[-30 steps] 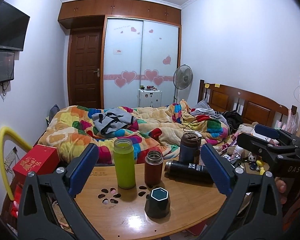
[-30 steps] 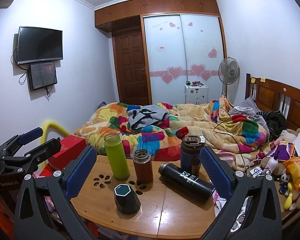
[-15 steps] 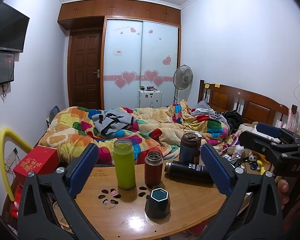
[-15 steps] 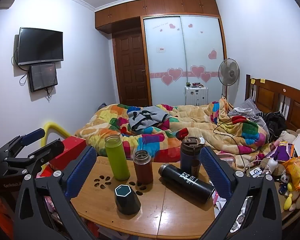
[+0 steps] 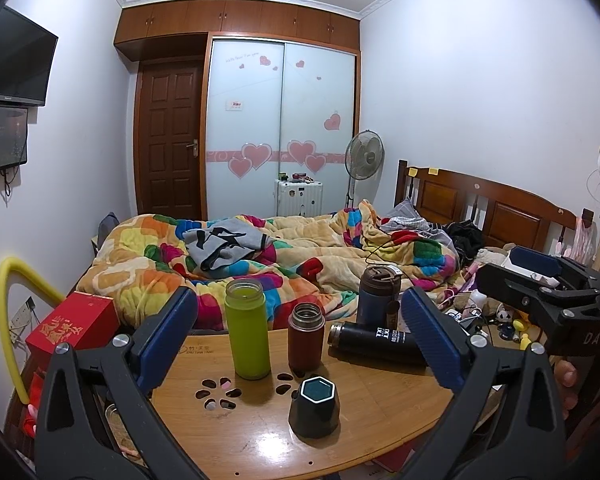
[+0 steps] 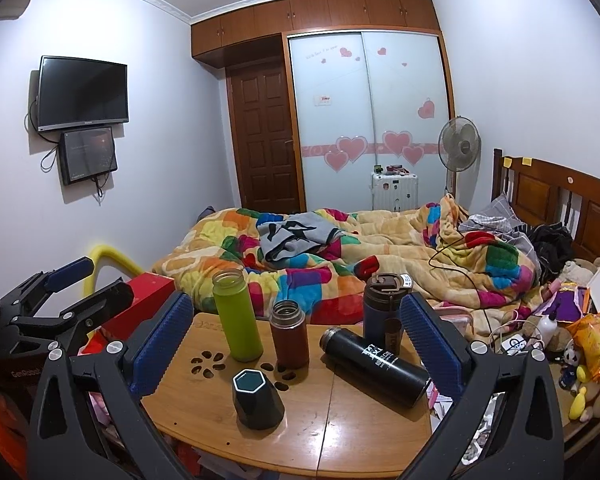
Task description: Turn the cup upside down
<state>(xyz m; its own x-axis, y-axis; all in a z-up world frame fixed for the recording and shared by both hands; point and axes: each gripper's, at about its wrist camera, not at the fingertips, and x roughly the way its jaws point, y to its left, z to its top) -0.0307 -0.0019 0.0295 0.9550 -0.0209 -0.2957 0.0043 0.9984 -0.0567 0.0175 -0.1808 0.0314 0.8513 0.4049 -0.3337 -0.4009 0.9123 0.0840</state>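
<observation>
A dark hexagonal cup [image 5: 314, 406] stands upright, mouth up, near the front of the round wooden table [image 5: 388, 412]; it also shows in the right wrist view [image 6: 257, 398]. My left gripper [image 5: 298, 338] is open and empty, held above and behind the cup. My right gripper [image 6: 294, 338] is open and empty, its fingers wide apart with the cup low between them. The right gripper shows at the right edge of the left wrist view [image 5: 540, 296], and the left gripper at the left edge of the right wrist view [image 6: 60, 300].
On the table stand a green bottle [image 5: 247, 328], a brown-red flask [image 5: 306, 338] and a dark blue tumbler [image 5: 376, 298]; a black flask [image 5: 374, 342] lies on its side. A red box [image 5: 74, 326] sits left. A bed with a colourful quilt [image 5: 284, 256] lies behind.
Both grippers drifted only slightly; the right gripper seen in the left wrist view rose a little. Nothing on the table moved.
</observation>
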